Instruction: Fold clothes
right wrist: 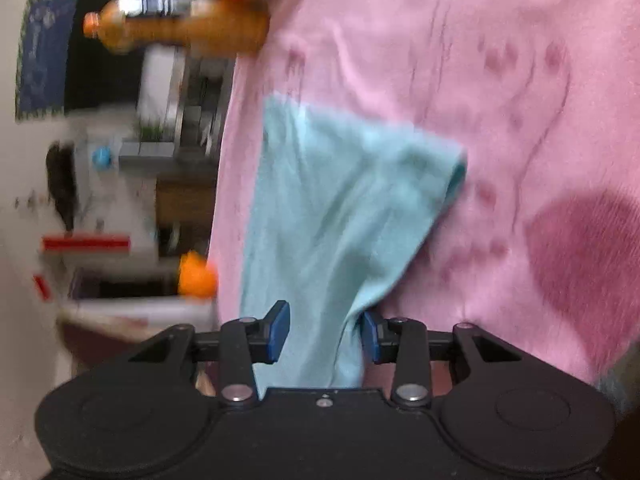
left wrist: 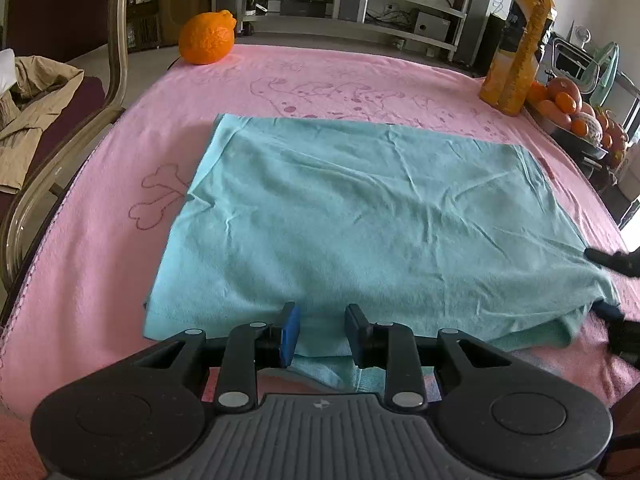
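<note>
Pink towelling with printed bones (left wrist: 160, 200) covers the table under both views. Low in the left wrist view, the left gripper (left wrist: 320, 334) stands over the near hem of the teal garment (left wrist: 360, 216), jaws parted with cloth between them (whether the pads press it cannot be told). The right gripper (right wrist: 325, 334) has its jaws apart, garment fabric running between them and lying against one pad (right wrist: 370, 336). That view is rolled sideways and blurred. Farther off stand an orange fruit (left wrist: 206, 38), a juice bottle (left wrist: 520, 48) and a fruit bowl (left wrist: 576, 116), cut off at the edge.
</note>
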Tool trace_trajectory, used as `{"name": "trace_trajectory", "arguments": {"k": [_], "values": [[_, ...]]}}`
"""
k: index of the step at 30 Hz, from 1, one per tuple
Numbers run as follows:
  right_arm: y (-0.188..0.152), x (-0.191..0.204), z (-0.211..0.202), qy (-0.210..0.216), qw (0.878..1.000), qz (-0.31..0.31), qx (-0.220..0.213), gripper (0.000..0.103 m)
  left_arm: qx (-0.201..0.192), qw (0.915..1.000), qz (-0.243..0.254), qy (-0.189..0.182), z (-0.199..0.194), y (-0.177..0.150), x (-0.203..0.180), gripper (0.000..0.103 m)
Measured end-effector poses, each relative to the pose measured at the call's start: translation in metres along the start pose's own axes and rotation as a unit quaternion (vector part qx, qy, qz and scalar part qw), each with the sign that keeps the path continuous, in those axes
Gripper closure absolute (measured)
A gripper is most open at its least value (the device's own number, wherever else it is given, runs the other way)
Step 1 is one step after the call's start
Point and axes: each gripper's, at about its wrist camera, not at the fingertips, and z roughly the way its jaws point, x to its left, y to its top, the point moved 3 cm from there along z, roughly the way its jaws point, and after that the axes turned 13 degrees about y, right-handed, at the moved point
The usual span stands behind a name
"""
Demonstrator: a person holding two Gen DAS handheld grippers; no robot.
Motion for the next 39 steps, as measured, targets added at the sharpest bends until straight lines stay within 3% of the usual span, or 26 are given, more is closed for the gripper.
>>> {"name": "trace_trajectory", "arguments": {"k": [2, 3, 7, 9, 12, 15, 17, 19, 21, 24, 26, 27, 30, 33, 39], "values": [[0.000, 0.005, -0.004, -0.025, 0.998, -0.023, -0.056, 0.066, 0.001, 1.0000, 0.002, -0.001, 0.000, 0.000, 0.000, 0.075], [-0.002, 0.007, -0.001, -0.030, 0.998, -0.030, -0.056, 0.065, 0.002, 1.0000, 0.000, -0.002, 0.000, 0.000, 0.001, 0.075], [-0.013, 0.007, 0.020, 0.009, 0.999, -0.012, 0.034, 0.065, 0.005, 1.0000, -0.001, -0.004, 0.001, 0.000, 0.002, 0.074], [-0.008, 0.005, 0.017, -0.001, 1.000, -0.012, 0.004, 0.066, 0.006, 1.0000, 0.000, -0.005, 0.001, -0.001, 0.003, 0.074], [0.004, 0.004, 0.004, -0.017, 0.996, -0.006, -0.082, 0.065, 0.010, 0.9999, -0.004, -0.009, 0.001, 0.000, 0.004, 0.073], [0.009, 0.002, 0.014, 0.006, 0.998, 0.012, -0.058, 0.060, 0.013, 0.9998, -0.007, -0.011, 0.002, 0.001, 0.004, 0.073], [0.012, 0.002, 0.020, 0.001, 0.998, 0.003, -0.058, 0.068, 0.016, 0.9997, -0.009, -0.013, 0.001, 0.001, 0.007, 0.076], [0.018, 0.001, 0.016, -0.016, 0.995, 0.003, -0.100, 0.080, 0.012, 0.9996, -0.015, -0.020, -0.006, 0.003, 0.015, 0.078], [0.021, 0.000, 0.018, -0.033, 0.993, 0.009, -0.111, 0.089, -0.007, 0.9995, -0.019, -0.024, -0.017, 0.007, 0.027, 0.076], [0.016, 0.006, 0.023, -0.063, 0.991, -0.022, -0.114, 0.096, -0.028, 0.9995, -0.005, 0.014, -0.024, 0.014, 0.046, 0.077], [0.014, 0.014, 0.028, -0.088, 0.988, -0.058, -0.111, 0.097, 0.014, 0.9986, 0.024, 0.044, -0.007, 0.013, 0.051, 0.082], [0.013, 0.020, 0.032, -0.102, 0.986, -0.075, -0.110, 0.097, 0.041, 0.9973, 0.035, 0.050, 0.005, 0.010, 0.053, 0.078], [0.007, 0.037, 0.033, -0.159, 0.972, -0.137, -0.108, 0.097, 0.052, 0.9965, 0.048, 0.044, 0.009, 0.009, 0.054, 0.077], [-0.005, 0.057, 0.037, -0.215, 0.945, -0.221, -0.109, 0.097, 0.055, 0.9973, 0.045, 0.019, 0.000, 0.009, 0.058, 0.077], [-0.048, 0.117, 0.054, -0.219, 0.895, -0.377, -0.093, 0.098, -0.006, 0.9995, -0.002, -0.031, -0.046, 0.005, 0.095, 0.072]]}}
